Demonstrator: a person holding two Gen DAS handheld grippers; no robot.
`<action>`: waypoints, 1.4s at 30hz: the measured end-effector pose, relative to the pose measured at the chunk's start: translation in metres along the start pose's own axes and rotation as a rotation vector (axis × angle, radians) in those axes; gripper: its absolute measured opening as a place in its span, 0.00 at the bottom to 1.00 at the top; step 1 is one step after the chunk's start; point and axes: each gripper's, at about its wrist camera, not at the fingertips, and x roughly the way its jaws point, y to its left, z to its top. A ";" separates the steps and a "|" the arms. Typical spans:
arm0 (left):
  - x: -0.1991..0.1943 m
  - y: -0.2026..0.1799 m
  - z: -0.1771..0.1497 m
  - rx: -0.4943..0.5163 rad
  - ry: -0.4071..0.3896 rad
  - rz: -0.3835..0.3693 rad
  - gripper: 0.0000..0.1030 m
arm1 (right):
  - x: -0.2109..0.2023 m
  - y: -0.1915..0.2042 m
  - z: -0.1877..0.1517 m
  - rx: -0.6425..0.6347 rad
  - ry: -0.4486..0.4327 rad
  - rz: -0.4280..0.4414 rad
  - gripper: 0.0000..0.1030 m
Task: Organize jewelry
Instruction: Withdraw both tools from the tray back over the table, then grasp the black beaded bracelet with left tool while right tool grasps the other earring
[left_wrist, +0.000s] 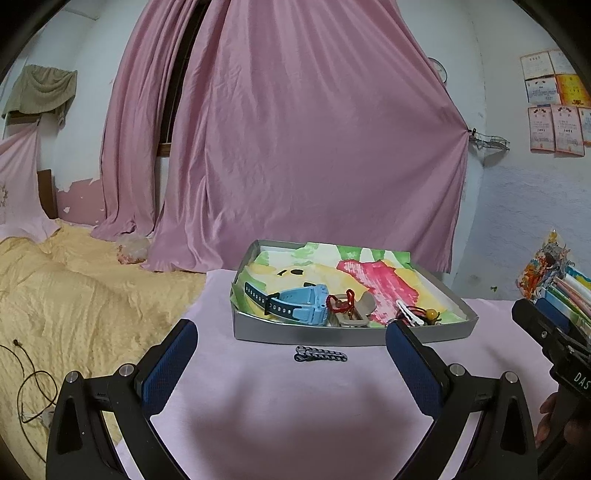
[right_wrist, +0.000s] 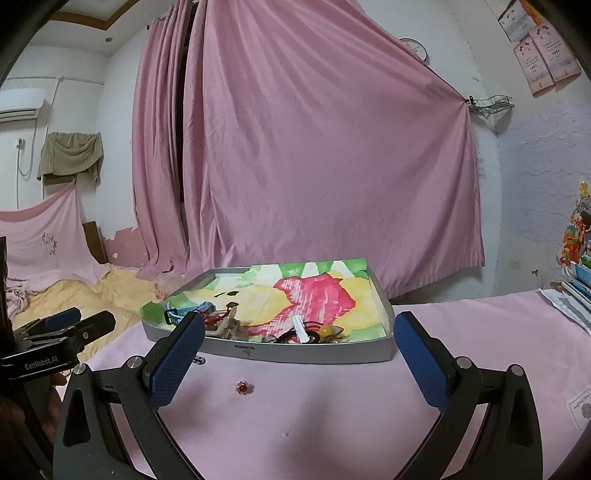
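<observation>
Most of the jewelry is already in the tray (left_wrist: 351, 338): watch (left_wrist: 295, 304), red cord, clip. Two bits are left on the counter (left_wrist: 295, 406) just near of it: a chain (left_wrist: 320, 353) and a small red ring (right_wrist: 243, 387). Both grippers, left (left_wrist: 291, 354) and right (right_wrist: 297, 350), hover empty with fingers wide apart. Looks like the next move is a low, careful pinch.

My right gripper (right_wrist: 297, 341) wide open, empty, above pink tablecloth (right_wrist: 461, 321). Small red ring (right_wrist: 242, 387) lies alone between fingers, near grey tray (right_wrist: 295, 352). Tray holds blue watch (right_wrist: 184, 309), white clip (right_wrist: 301, 330). Left gripper (right_wrist: 79, 322) at left edge.
</observation>
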 end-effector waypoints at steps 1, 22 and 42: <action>0.000 0.001 0.000 0.002 0.001 -0.001 0.99 | 0.000 0.000 0.000 -0.002 0.003 -0.001 0.98; 0.049 0.011 0.001 0.033 0.224 -0.007 0.99 | 0.055 0.016 -0.006 -0.064 0.271 0.065 0.98; 0.099 0.008 -0.002 0.063 0.438 -0.117 0.84 | 0.102 0.042 -0.032 -0.143 0.589 0.198 0.55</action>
